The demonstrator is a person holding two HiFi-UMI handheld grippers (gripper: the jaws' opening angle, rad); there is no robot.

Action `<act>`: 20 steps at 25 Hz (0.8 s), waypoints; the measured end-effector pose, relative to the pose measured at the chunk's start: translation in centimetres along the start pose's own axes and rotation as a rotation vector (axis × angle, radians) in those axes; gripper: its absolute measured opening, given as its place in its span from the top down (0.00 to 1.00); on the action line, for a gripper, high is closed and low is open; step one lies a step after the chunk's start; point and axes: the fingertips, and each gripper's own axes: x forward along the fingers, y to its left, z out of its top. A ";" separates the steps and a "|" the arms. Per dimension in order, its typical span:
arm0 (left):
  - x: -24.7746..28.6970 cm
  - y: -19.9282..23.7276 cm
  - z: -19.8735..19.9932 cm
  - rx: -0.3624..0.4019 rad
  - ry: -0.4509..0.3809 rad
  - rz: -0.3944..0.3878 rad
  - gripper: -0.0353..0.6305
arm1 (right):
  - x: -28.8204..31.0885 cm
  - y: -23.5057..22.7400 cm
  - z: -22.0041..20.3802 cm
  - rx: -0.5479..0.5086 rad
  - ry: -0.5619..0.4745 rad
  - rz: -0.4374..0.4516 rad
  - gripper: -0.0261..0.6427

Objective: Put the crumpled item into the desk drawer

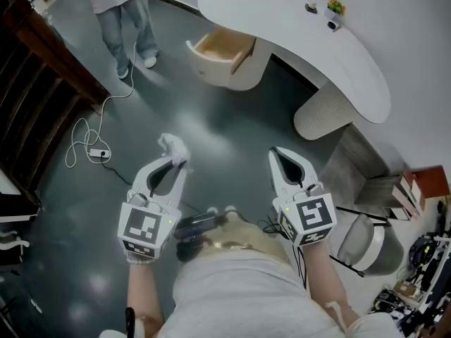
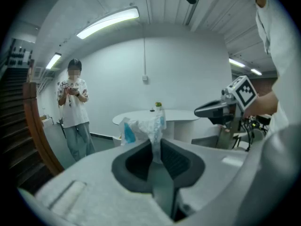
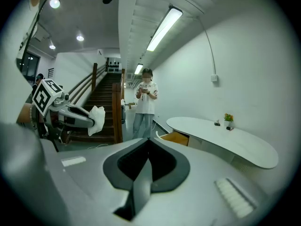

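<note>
Looking down through the head view, I see dark floor (image 1: 232,132) filling most of the scene. A curved white desk (image 1: 352,55) sits at the far right and a wooden staircase (image 1: 42,69) runs along the left. A person (image 1: 127,13) stands at the far left, with both hands raised to the chest in the gripper views. The drawer (image 1: 222,48) at the desk's left end is pulled out, its wooden inside showing.

Near me, the left gripper (image 1: 173,162) has its jaws pinched on the crumpled item (image 1: 174,146). This is a white wad with a blue patch that bunches up beyond the tips. It hangs over the floor, well apart from the drawer. The right gripper (image 1: 278,152), just beside it to the right, has its jaws pressed together on nothing.

A white cable (image 1: 88,143) loops on the floor at left, and a small plant (image 1: 335,6) stands on the far desk.
</note>
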 end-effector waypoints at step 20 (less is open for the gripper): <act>-0.7 -1.3 0.8 -0.005 -0.021 0.086 0.87 | -0.7 -1.2 0.0 0.002 -0.029 0.056 0.95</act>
